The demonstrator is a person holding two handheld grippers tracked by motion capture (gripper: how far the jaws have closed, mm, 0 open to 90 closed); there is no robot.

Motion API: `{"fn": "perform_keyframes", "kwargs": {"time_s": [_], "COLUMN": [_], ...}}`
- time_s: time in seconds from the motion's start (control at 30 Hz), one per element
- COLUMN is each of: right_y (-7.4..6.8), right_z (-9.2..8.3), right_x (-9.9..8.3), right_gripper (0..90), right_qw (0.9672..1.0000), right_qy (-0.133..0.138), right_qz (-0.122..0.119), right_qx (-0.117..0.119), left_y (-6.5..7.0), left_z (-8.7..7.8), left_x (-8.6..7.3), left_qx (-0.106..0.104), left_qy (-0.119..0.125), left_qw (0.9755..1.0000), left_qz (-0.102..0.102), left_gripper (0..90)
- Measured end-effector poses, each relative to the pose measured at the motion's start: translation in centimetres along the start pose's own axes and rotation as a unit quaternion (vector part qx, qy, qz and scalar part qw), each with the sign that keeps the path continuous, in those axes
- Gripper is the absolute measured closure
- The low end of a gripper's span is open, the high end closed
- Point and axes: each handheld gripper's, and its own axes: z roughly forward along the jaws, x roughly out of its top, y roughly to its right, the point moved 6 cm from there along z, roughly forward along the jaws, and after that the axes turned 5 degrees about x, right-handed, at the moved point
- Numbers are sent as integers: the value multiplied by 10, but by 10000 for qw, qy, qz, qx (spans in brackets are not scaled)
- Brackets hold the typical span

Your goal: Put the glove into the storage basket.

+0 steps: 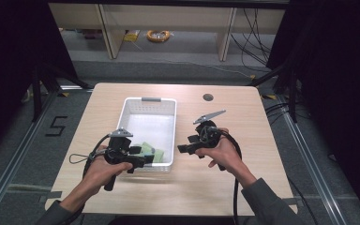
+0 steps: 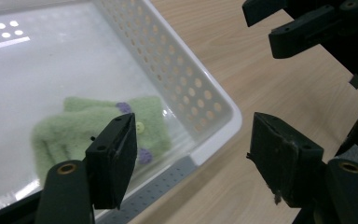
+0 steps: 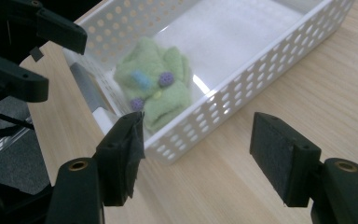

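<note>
Both grippers sit closest to the camera, one on each side of the basket's near end, and neither has anything in it. So the thing they're hovering around is that green fuzzy cloth [image 2: 98, 128], a soft little bundle with purple dots and a yellow button, lying inside the white basket [image 1: 168, 123] at its near end, tucked into the corner on the right-hand side in the high view. Left gripper [image 1: 143, 158] has its jaws spread wide with nothing between them, hanging over the basket's near rim just beside the cloth. Right gripper [image 1: 183, 148] is also spread and empty, out over bare table just past the basket's right wall, so that perforated wall stands between it and the cloth. Grey handle strip [image 2: 168, 184] runs along the near rim. Wooden table [image 1: 243, 117] is otherwise pretty bare, with a small round hole [image 1: 208, 97] near the far edge. Beyond that, pale shelving [image 1: 225, 28] and a coil of orange cable [image 1: 158, 35] on the floor.
</note>
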Motion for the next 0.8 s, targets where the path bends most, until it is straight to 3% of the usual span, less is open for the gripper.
{"fn": "perform_keyframes", "kwargs": {"time_s": [0.1,0.23,0.3,0.4,0.67,0.8], "right_y": [3,4,6,4,6,7], "right_z": [-5,-10,-14,-17,-30,-34], "right_x": [-3,-7,-10,-14,-24,-31], "right_gripper": [356,341,331,313,280,280], "right_qw": [10000,9999,9999,9997,9992,9988], "right_qy": [45,109,124,192,350,459], "right_qz": [-5,47,54,131,187,81], "right_qx": [-36,15,-84,8,-88,-165], "left_y": [6,12,14,17,24,31], "left_z": [2,6,8,8,7,8], "left_x": [-3,-6,-7,-8,-12,-17], "left_qx": [-66,-154,-172,-242,-451,-497], "left_qy": [-43,-48,-35,-3,103,106], "left_qw": [9999,9998,9998,9996,9989,9986], "left_qz": [107,117,117,113,104,139], "left_gripper": [310,292,279,261,209,208]}}
